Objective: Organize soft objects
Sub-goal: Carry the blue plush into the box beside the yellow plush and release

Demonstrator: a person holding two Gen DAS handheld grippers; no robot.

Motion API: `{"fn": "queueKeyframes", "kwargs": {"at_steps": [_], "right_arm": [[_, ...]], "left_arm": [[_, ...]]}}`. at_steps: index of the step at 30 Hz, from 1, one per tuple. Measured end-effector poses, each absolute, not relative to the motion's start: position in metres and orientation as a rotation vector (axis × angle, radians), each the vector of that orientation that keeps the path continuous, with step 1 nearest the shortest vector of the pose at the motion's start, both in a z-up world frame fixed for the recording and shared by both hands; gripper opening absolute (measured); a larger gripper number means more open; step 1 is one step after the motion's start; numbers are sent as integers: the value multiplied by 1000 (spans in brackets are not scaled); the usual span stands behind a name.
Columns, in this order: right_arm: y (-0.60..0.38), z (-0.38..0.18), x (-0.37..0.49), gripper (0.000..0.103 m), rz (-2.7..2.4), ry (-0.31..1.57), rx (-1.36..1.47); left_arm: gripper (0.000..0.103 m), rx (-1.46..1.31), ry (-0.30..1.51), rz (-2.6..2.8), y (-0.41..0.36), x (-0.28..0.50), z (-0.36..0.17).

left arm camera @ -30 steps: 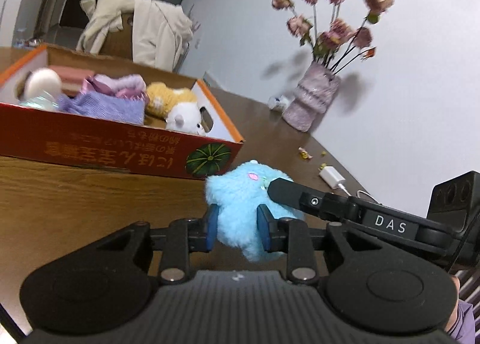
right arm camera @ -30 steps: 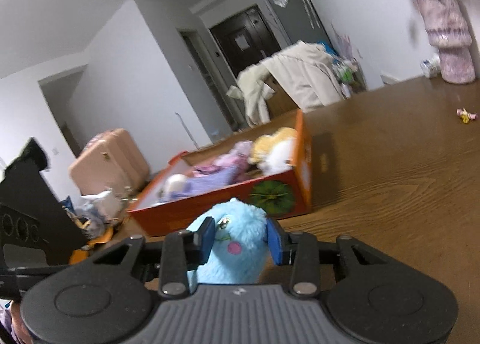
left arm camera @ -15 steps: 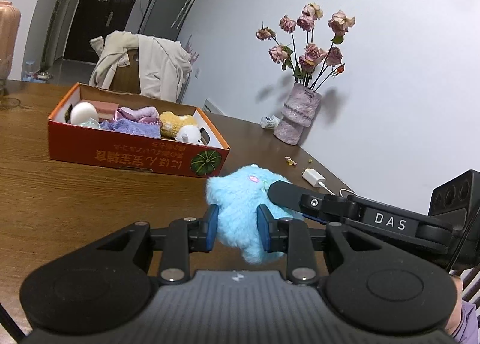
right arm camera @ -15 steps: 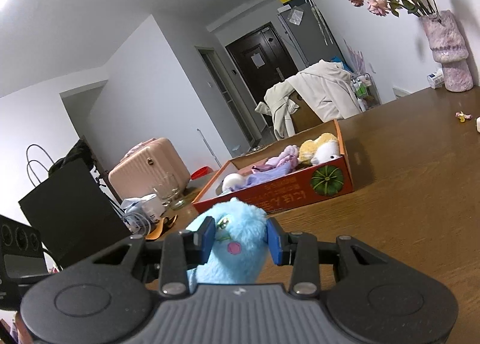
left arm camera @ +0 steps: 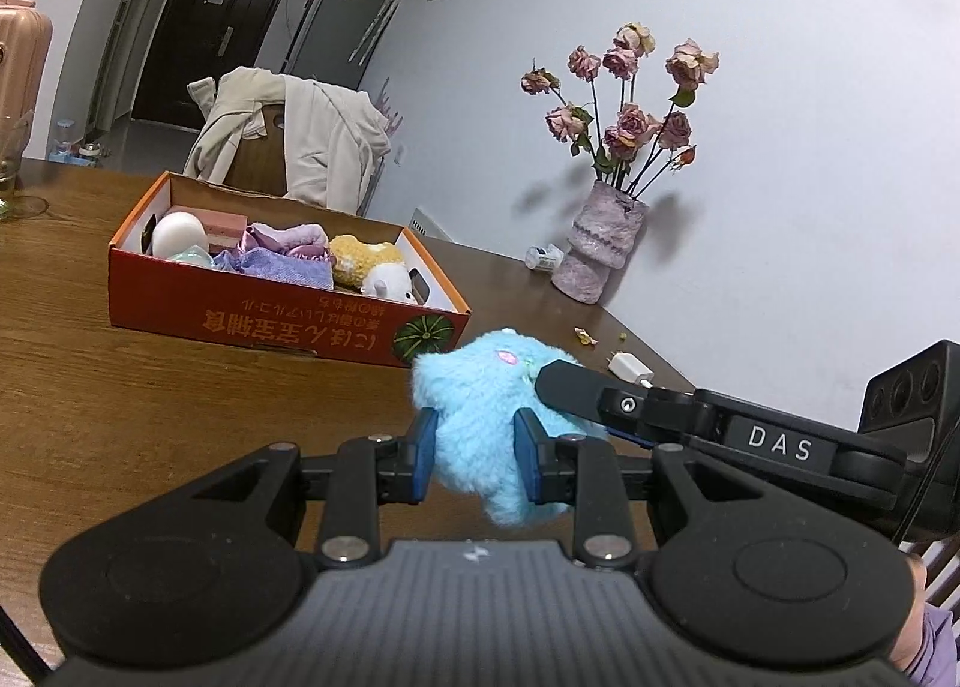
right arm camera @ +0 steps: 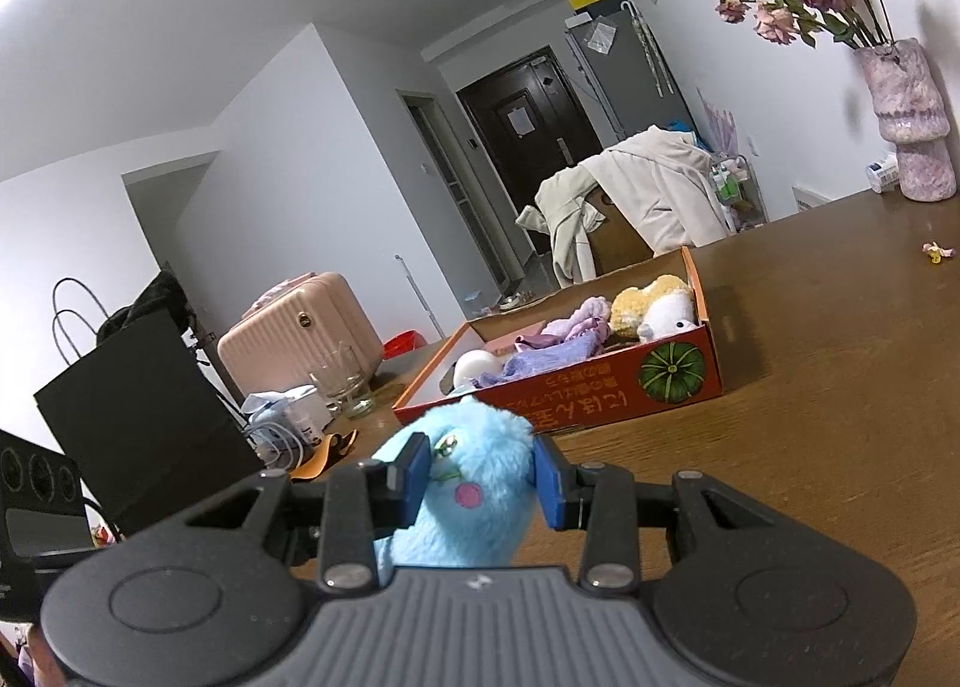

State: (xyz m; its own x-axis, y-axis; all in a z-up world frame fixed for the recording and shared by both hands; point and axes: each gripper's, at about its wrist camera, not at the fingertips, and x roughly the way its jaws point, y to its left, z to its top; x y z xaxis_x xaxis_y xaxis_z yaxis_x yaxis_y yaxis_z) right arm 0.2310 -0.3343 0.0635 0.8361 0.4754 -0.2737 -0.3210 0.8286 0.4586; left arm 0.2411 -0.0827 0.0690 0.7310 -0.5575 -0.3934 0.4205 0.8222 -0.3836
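A fluffy blue plush toy point(left arm camera: 480, 423) is held above the wooden table by both grippers. My left gripper point(left arm camera: 474, 456) is shut on its body, and my right gripper point(right arm camera: 480, 480) is shut on its head, where the toy point(right arm camera: 474, 495) shows an eye and a pink cheek. The right gripper's finger point(left arm camera: 576, 387) reaches in from the right in the left wrist view. An orange cardboard box point(left arm camera: 270, 321) stands further back on the table, holding a yellow plush point(left arm camera: 360, 258), a white plush point(left arm camera: 390, 285), purple cloths point(left arm camera: 282, 261) and a white ball point(left arm camera: 177, 234). It also shows in the right wrist view point(right arm camera: 600, 381).
A purple vase of dried roses point(left arm camera: 600, 243) stands at the table's far right corner, with a white charger point(left arm camera: 627, 369) and small scraps near it. A chair draped with a cream jacket point(left arm camera: 288, 141) is behind the box. A glass point(right arm camera: 345, 381), a black bag point(right arm camera: 132, 417) and a pink suitcase point(right arm camera: 300, 333) are at left.
Both grippers, still holding the blue plush, have pulled back from the orange box, which now looks smaller and farther away.
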Motion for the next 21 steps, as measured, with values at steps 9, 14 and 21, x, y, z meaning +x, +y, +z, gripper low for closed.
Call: {"fn": "queueKeyframes", "kwargs": {"at_steps": [9,14,21], "right_arm": [[-336,64,273,36,422,415,404],[-342,73,312,36,401,405,404],[-345,90,395,36,329,417,349]], "left_arm": [[28,-276,539,-536,-89,285,68],[28,-276,545,-560,-96,334,76],[28,-339,588,-569,-108,429,77]]}}
